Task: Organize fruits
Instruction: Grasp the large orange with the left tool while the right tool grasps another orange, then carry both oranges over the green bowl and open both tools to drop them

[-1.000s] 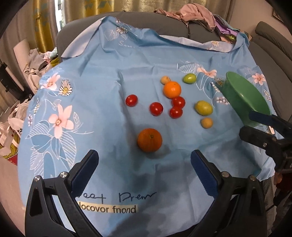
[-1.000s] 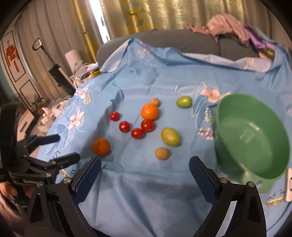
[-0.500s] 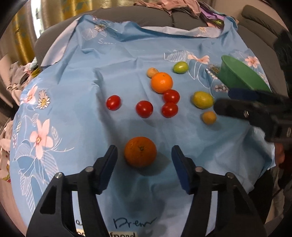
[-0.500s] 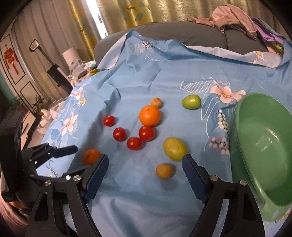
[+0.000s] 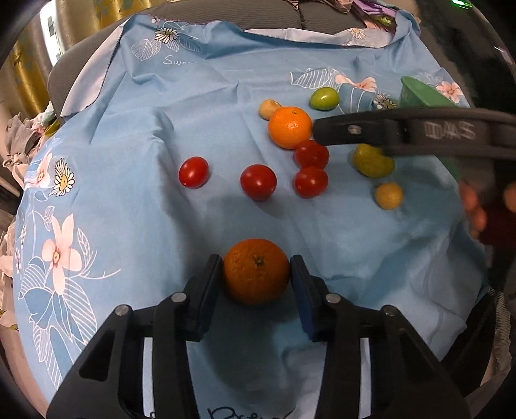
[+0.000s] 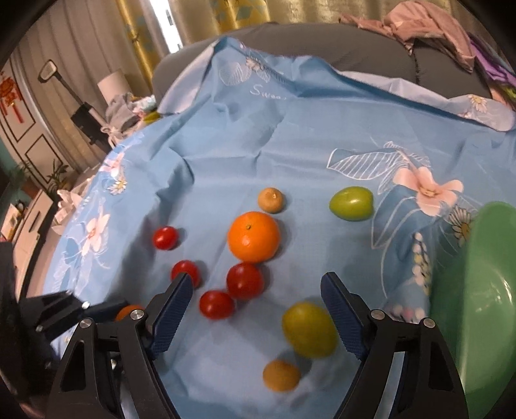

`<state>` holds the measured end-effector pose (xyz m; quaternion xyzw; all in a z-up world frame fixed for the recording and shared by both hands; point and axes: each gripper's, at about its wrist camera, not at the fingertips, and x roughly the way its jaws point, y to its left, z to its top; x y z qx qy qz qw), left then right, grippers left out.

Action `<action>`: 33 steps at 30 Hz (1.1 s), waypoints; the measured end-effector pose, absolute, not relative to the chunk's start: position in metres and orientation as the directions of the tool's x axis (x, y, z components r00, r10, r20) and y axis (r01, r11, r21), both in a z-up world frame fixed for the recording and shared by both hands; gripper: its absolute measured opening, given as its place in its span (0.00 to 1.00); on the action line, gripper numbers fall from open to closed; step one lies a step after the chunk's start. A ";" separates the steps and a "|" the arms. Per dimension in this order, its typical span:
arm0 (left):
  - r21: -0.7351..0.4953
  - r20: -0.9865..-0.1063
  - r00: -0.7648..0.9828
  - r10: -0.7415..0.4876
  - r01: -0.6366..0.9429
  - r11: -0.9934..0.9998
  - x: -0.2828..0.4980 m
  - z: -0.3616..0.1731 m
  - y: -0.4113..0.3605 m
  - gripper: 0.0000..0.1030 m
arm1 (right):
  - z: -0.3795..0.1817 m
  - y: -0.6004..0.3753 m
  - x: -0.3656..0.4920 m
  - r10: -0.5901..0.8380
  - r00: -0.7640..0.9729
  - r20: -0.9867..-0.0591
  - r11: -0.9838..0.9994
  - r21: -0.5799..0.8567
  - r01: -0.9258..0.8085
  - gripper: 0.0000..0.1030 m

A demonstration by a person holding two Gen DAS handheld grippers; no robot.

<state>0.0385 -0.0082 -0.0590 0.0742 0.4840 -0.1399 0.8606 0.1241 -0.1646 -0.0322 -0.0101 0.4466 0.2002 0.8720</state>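
Note:
My left gripper (image 5: pixel 256 283) is shut on the near orange (image 5: pixel 256 271), both pads touching its sides on the blue flowered cloth (image 5: pixel 129 135). A second orange (image 5: pixel 289 127) lies farther back among several red tomatoes (image 5: pixel 258 182), a yellow-green fruit (image 5: pixel 372 162), a green fruit (image 5: pixel 324 98) and small tan fruits (image 5: pixel 388 195). My right gripper (image 6: pixel 256 306) is open and empty, hovering over the tomatoes (image 6: pixel 245 281) and the yellow-green fruit (image 6: pixel 309 329). The green bowl (image 6: pixel 483 306) sits at the right. The held orange (image 6: pixel 129 312) peeks out at the left.
The cloth covers a grey sofa-like surface (image 5: pixel 225 13) with clothes piled at the back (image 6: pixel 429 29). A cluttered room with curtains (image 6: pixel 225 16) lies to the left. The cloth's front edge drops off close to me.
My left gripper moved forward and closed onto the near orange. My right gripper moved forward and left over the fruit cluster, staying open.

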 end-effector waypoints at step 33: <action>-0.136 -0.795 0.545 -0.268 0.271 0.953 0.028 -0.011 -0.005 0.40 | 0.001 -0.166 0.104 0.308 0.591 -0.746 0.926 0.093 -0.365 0.46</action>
